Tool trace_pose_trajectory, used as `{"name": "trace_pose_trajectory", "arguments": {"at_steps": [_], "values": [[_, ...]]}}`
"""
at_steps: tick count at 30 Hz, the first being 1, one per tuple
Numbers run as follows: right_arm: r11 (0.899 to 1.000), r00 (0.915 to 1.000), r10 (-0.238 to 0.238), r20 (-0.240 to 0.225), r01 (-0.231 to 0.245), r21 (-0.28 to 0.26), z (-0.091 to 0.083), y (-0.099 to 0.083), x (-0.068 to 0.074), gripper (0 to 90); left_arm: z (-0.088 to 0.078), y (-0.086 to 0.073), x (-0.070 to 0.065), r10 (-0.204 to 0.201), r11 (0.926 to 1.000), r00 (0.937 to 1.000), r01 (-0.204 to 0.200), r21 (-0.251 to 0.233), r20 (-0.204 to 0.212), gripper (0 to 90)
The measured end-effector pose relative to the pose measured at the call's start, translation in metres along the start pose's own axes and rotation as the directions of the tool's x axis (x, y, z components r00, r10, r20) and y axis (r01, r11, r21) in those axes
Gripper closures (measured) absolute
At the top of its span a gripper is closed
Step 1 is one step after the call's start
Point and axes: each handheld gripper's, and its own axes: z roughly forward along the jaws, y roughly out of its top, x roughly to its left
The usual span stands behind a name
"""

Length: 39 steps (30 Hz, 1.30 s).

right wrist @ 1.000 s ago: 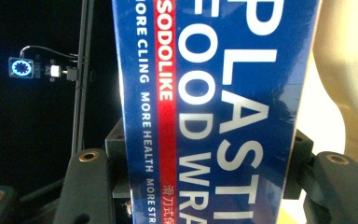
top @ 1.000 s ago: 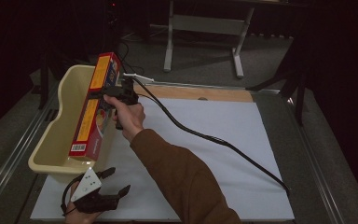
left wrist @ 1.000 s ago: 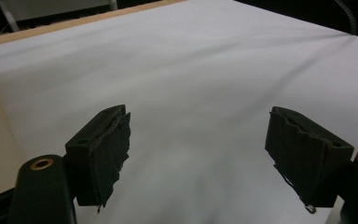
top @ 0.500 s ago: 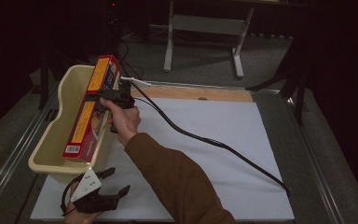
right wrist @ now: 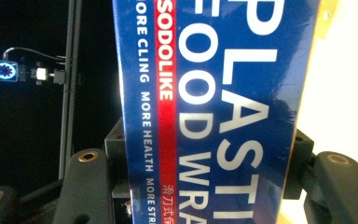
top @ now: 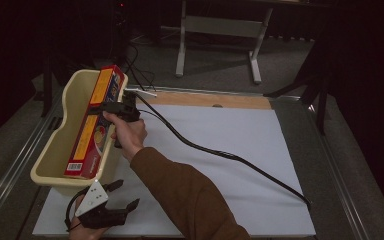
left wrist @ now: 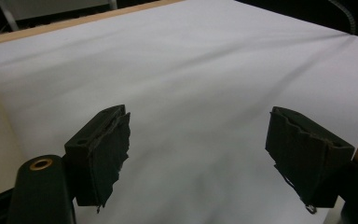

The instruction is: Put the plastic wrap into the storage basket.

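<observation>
A long red, orange and blue box of plastic food wrap (top: 92,135) lies lengthwise in a cream plastic basin (top: 50,150) at the table's left. It is tilted, with its far end up on the basin's far rim. My right gripper (top: 111,107) is shut on the box about midway along it. In the right gripper view the blue printed face of the box (right wrist: 214,93) stands between the jaws of my right gripper (right wrist: 205,186). My left gripper (top: 122,196) is open near the front edge, below the basin. My left gripper (left wrist: 198,158) holds nothing above the white sheet (left wrist: 205,70).
A white sheet (top: 240,150) covers the table, with a wooden strip (top: 205,99) along its far edge. The right gripper's black cable (top: 220,152) trails across the sheet to the right. Metal rails run along both table sides. A grey stand (top: 220,30) is behind the table.
The right gripper has brought the box down and toward the near end of the basin, so it sits lower inside. The left gripper has stayed where it was.
</observation>
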Motion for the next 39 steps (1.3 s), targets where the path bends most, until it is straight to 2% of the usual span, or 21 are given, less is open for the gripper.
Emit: {"name": "trace_pose_trajectory", "arguments": {"at_steps": [12,25,27,29,32,35,36,39], "values": [[1.0,0.999,0.014,0.042,-0.014,0.005,0.003,0.0,0.0,38.8,0.0,0.0,0.0,0.002,1.0,1.0,-0.002,0.002,-0.002,21.3],[1.0,0.9916,0.017,0.128,-0.015,-0.017,0.004,-0.002,0.007,38.2,0.0,0.0,-0.001,0.002,1.0,1.0,-0.002,0.005,0.0,21.4],[0.999,0.9861,0.016,0.165,-0.012,-0.029,0.003,-0.003,0.009,38.0,0.0,0.0,-0.001,0.004,1.0,1.0,-0.004,0.007,0.002,21.4],[0.999,0.9832,0.016,0.182,-0.01,-0.033,0.003,-0.003,0.01,37.8,0.0,0.0,-0.001,0.004,1.0,1.0,-0.004,0.007,0.003,21.4],[1.0,0.9706,0.01,0.24,-0.003,-0.03,0.002,-0.003,0.012,35.3,0.001,0.0,-0.002,0.005,1.0,1.0,-0.006,0.008,0.005,22.0],[0.999,0.9476,-0.019,0.319,0.028,-0.021,0.004,-0.003,0.014,34.6,0.0,0.0,-0.001,0.001,1.0,1.0,-0.001,0.006,0.001,21.5],[0.999,0.9452,-0.024,0.326,0.032,-0.017,0.005,-0.003,0.014,35.1,0.0,-0.001,0.0,-0.001,1.0,1.0,0.001,0.005,0.001,22.0],[0.999,0.9454,-0.021,0.325,0.029,-0.02,0.006,-0.004,0.014,34.8,0.0,0.0,-0.001,0.003,1.0,1.0,-0.003,0.009,-0.001,21.8]]}}
